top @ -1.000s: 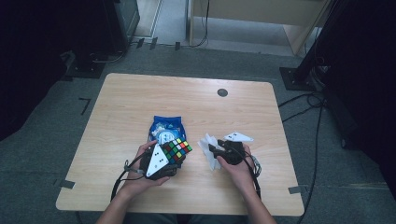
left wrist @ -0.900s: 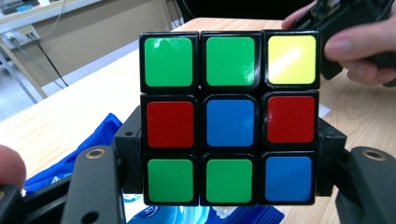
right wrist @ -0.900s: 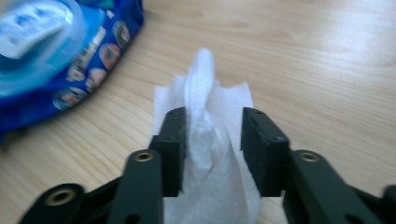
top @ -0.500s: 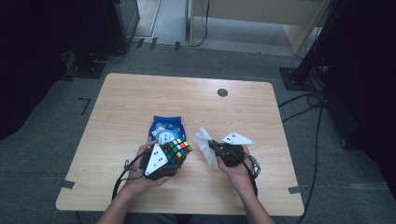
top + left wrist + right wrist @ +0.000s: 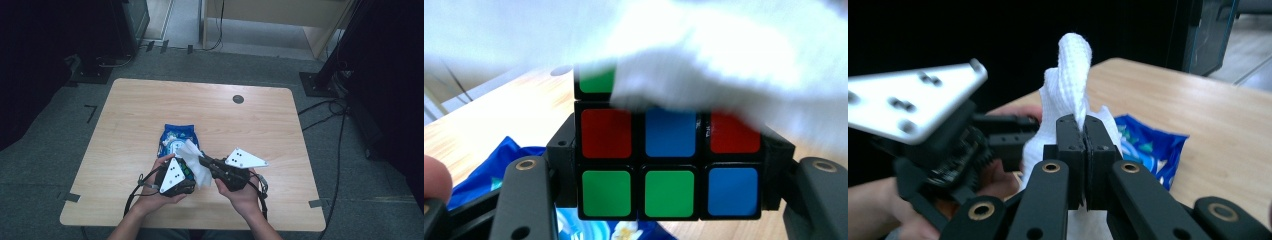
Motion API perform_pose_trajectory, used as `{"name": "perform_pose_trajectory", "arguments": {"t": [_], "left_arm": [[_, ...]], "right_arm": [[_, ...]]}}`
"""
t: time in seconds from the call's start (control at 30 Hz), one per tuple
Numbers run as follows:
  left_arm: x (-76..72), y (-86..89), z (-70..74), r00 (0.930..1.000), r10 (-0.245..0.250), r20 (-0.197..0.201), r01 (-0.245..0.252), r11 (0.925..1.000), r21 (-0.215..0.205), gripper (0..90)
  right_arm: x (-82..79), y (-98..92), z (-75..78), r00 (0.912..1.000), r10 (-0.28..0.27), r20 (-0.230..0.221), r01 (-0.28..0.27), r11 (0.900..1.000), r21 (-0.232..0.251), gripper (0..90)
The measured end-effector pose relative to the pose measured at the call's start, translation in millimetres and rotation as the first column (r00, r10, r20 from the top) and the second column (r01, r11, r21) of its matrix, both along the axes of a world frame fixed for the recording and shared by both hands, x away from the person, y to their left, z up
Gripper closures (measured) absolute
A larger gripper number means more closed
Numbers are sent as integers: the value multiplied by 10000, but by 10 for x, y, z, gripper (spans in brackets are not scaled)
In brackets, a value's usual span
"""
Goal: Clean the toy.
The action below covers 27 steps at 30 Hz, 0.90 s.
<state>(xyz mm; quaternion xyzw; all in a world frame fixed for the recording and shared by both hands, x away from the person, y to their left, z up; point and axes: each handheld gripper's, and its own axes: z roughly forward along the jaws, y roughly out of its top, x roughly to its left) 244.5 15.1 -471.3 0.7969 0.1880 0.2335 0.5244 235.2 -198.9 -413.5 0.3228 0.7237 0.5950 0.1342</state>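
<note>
A light wooden rectangular surface point(image 5: 150, 110) with rounded corners stood on a grey carpeted floor point(image 5: 60, 125). A small dark round grommet point(image 5: 238, 99) sat near its far edge. Black cables point(image 5: 325, 107) trailed across the floor to the right, beside a black stand base point(image 5: 317, 82). Pale wooden furniture point(image 5: 280, 15) rose at the back. Both sides of the room lay in deep shadow.

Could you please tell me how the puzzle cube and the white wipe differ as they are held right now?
The puzzle cube is rigid and many-coloured; the white wipe is soft and plain. The left gripper spans the cube with wide jaws; the right gripper pinches the wipe nearly shut. Both are held above the table.
</note>
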Motion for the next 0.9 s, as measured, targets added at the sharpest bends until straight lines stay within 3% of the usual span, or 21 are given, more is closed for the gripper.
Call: {"name": "perform_pose_trajectory", "arguments": {"t": [0.1,0.3,0.43,0.47,0.5,0.57,0.7,0.8,0.9], "left_arm": [[-9,2,1,10000,-23,77,23,10000,-13,339],[-16,43,36,9999,-134,101,137,9996,-255,340],[-16,78,72,9997,-189,135,196,9983,-552,340],[-16,78,72,9997,-189,135,196,9983,-552,340],[-9,90,79,9998,-99,183,109,9985,-537,340],[5,104,66,9999,-3,160,11,9989,-461,339],[34,105,32,9996,256,153,-252,9995,-214,339],[37,85,13,9993,336,187,-336,9994,-1,339],[23,55,9,9995,263,162,-263,9996,38,340]], "right_arm": [[21,24,-89,9999,-145,-78,144,9998,-111,893],[113,-69,-167,9942,-1025,-330,1016,9944,-286,892],[243,-170,-301,9800,-1832,-777,1742,9785,-1103,892],[243,-170,-301,9800,-1832,-777,1742,9785,-1103,892],[311,-242,-402,9658,-2274,-1248,2118,9691,-1266,892],[324,-289,-412,9601,-2403,-1433,2248,9675,-1161,893],[236,-297,-188,9769,-1980,-802,1940,9794,-552,892],[112,-246,27,9908,-1340,-192,1339,9910,-70,892],[-10,-155,162,9984,-547,164,541,9978,373,892]]}}
